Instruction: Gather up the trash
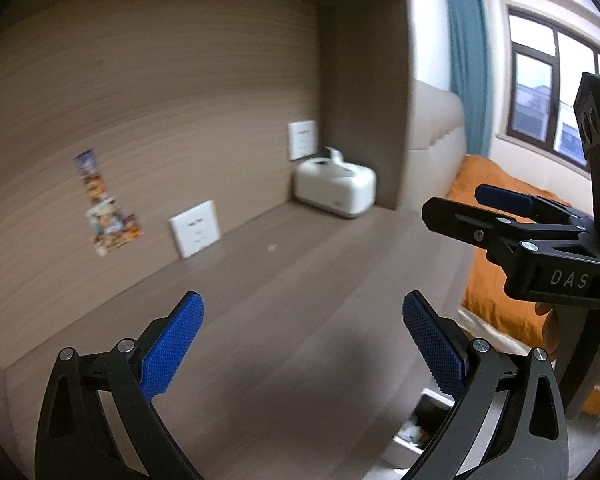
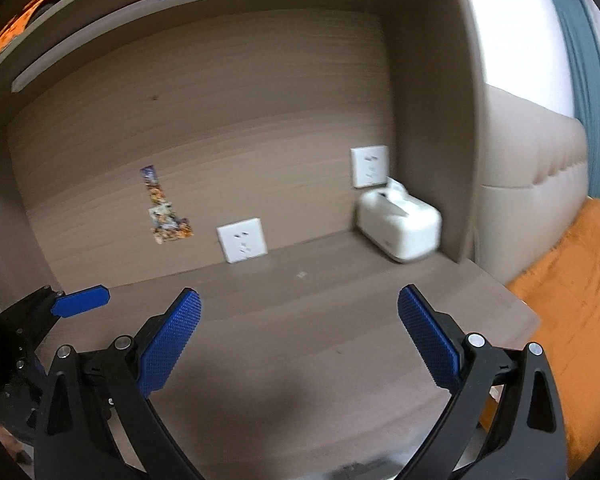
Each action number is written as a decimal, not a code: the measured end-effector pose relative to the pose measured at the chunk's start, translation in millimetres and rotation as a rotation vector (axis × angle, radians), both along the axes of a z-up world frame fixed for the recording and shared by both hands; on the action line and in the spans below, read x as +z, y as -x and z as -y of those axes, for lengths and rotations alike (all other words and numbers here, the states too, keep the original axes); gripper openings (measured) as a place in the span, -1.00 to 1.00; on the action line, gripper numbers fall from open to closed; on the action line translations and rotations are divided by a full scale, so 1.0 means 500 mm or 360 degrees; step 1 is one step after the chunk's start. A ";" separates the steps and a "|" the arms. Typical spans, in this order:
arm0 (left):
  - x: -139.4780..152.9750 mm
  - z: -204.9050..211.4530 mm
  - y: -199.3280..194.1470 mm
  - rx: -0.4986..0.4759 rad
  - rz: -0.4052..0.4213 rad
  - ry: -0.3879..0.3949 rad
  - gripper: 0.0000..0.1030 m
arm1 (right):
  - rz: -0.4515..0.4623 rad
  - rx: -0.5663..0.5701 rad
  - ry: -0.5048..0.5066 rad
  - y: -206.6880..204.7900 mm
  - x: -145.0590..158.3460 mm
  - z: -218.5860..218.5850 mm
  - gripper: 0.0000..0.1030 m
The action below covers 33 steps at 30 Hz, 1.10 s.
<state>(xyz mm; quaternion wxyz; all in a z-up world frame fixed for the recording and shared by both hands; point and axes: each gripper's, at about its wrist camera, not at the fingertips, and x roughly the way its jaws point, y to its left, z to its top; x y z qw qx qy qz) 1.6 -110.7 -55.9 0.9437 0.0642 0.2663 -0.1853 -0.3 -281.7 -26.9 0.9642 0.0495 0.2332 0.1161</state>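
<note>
Desk (image 2: pixel 300 340) blurred; tiny scrap (image 2: pixel 300 275) unidentifiable; both claws empty, spread

A bedroom in a home. A built-in wooden desk (image 2: pixel 300 340) sits in a wood-panelled alcove beneath a shelf (image 2: pixel 160 12), with wall sockets (image 2: pixel 242 245) in the back panel and a white tissue box (image 2: pixel 400 226) in the far right corner. Just beside the desk stand a padded beige headboard (image 2: pixel 532 168), an orange bedspread (image 1: pixel 496 248), a teal curtain (image 1: pixel 468 60) and a dark-framed window (image 1: pixel 548 92).
</note>
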 end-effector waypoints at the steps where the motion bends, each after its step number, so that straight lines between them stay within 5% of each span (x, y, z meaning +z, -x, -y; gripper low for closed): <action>1: 0.001 -0.013 -0.002 0.0018 0.0004 0.0005 0.90 | 0.0007 0.0020 0.0000 -0.007 0.004 -0.015 0.91; 12: 0.011 -0.105 -0.043 0.0142 0.0058 -0.0015 0.90 | 0.0001 0.0122 0.0030 -0.058 0.014 -0.101 0.91; 33: 0.023 -0.149 -0.114 0.0116 0.0084 -0.0019 0.90 | 0.0011 0.0101 0.0097 -0.105 0.024 -0.139 0.91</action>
